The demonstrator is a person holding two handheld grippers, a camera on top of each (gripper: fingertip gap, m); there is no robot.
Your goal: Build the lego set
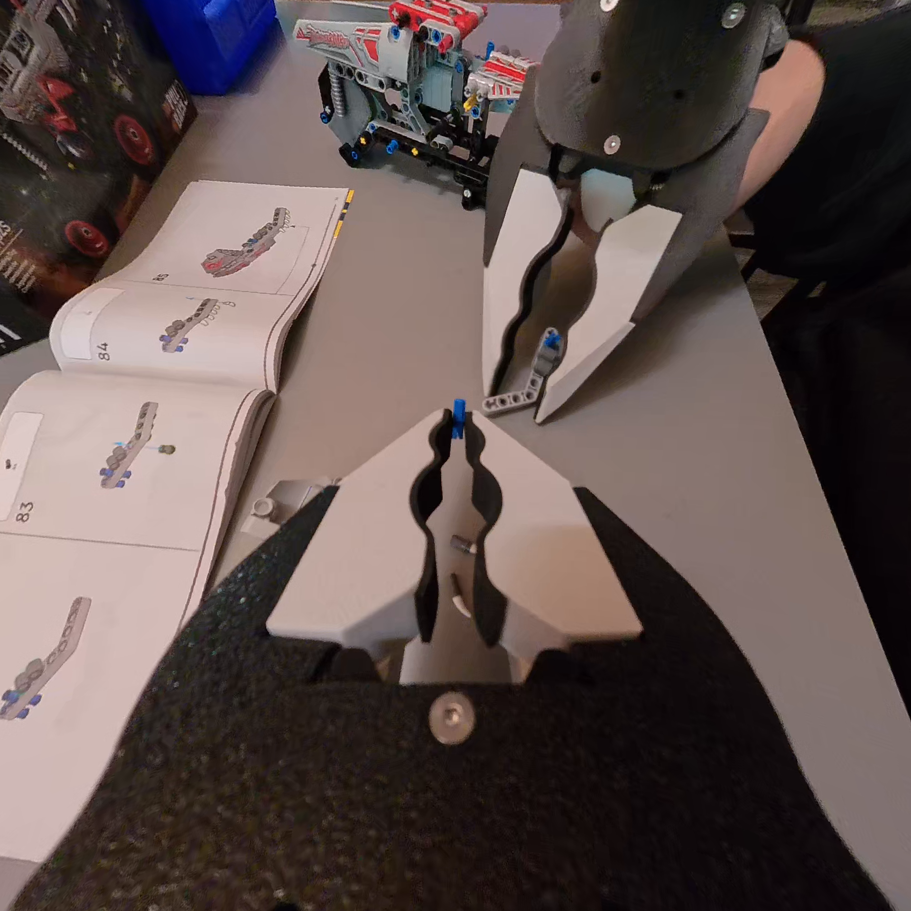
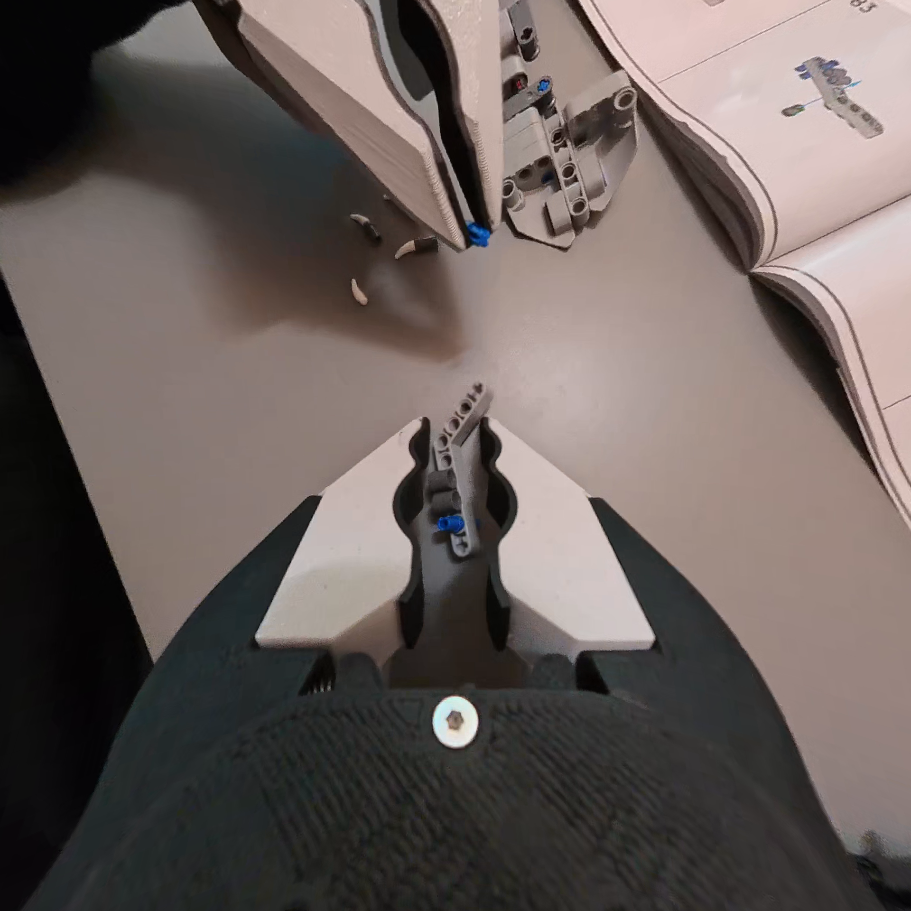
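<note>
My left gripper (image 1: 458, 419) is shut on a small blue pin (image 1: 458, 411) that sticks out past its tips, low over the grey table (image 1: 394, 320). In the right wrist view the left gripper (image 2: 475, 236) comes in from the top with the blue pin (image 2: 477, 234) at its tip. My right gripper (image 2: 453, 421) is shut on a grey bent beam (image 2: 461, 429) that carries dark grey connectors and another blue pin (image 2: 448, 523). In the left wrist view the right gripper (image 1: 515, 406) stands just right of the left one, with the beam (image 1: 512, 400) near the table.
An open instruction booklet (image 1: 172, 320) lies to the left. A partly built red and grey model (image 1: 414, 93) stands at the back, by the set's box (image 1: 74, 123) and a blue bin (image 1: 217, 39). A grey panel assembly (image 2: 567, 162) and small tooth pieces (image 2: 360, 291) lie near the left gripper. Across from one pair of fingers to the other is roughly 7 cm.
</note>
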